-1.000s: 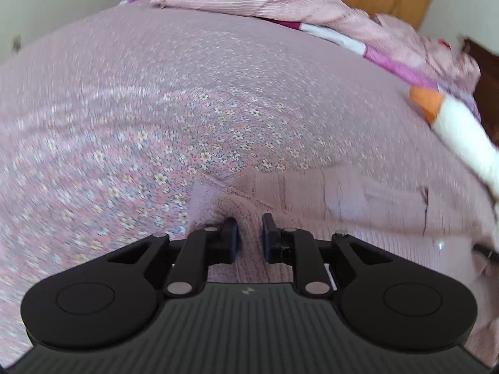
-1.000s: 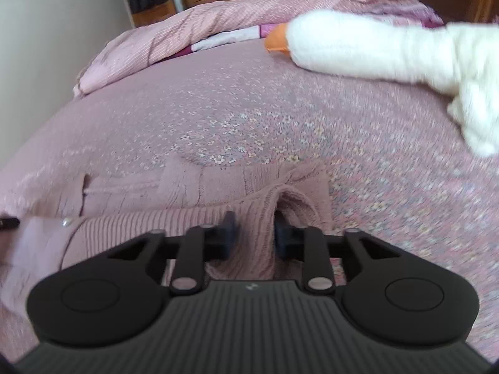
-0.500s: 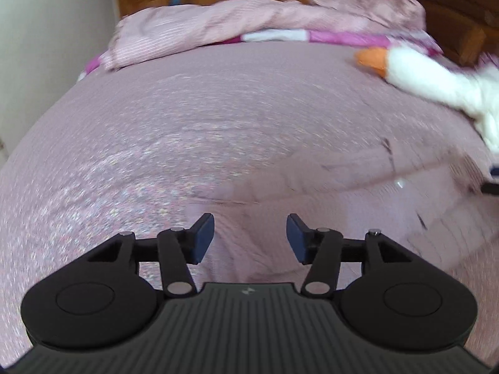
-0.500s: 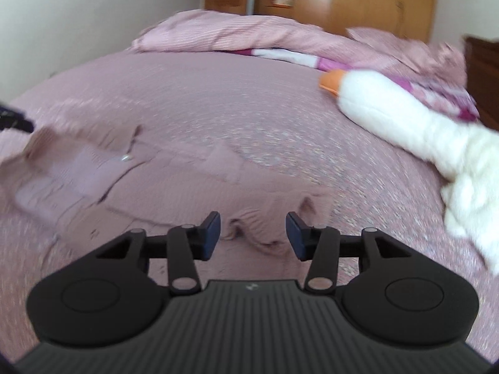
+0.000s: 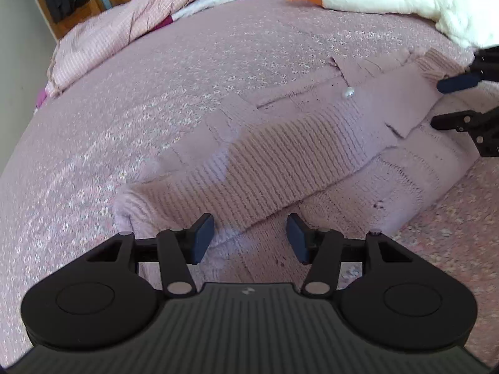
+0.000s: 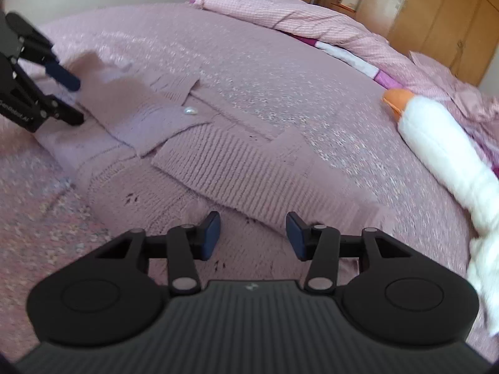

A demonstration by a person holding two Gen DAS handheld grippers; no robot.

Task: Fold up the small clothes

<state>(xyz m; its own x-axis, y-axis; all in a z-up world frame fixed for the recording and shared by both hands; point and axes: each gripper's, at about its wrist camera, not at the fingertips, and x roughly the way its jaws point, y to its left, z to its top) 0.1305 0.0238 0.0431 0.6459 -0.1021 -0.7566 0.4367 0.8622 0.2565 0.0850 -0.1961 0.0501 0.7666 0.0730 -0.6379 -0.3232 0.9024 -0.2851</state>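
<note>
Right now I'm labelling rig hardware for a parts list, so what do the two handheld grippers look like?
The left gripper and right gripper match: matte black plastic, a ribbed grey-black body with a small pale logo, two round side lobes, slotted linkage arms with silver pivot pins, and dark blue finger pads. Partly readable white lettering marks the left one's side in the right wrist view. No cables or sleeves show.

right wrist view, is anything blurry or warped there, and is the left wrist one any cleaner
Right wrist view: the plush goose smears with motion blur toward the right edge, the bedspread bulges from fisheye distortion, and the cardigan is fairly sharp. Left wrist view: similar bulge, soft blur on the cardigan's left end, and the pearl button is crisp.
</note>
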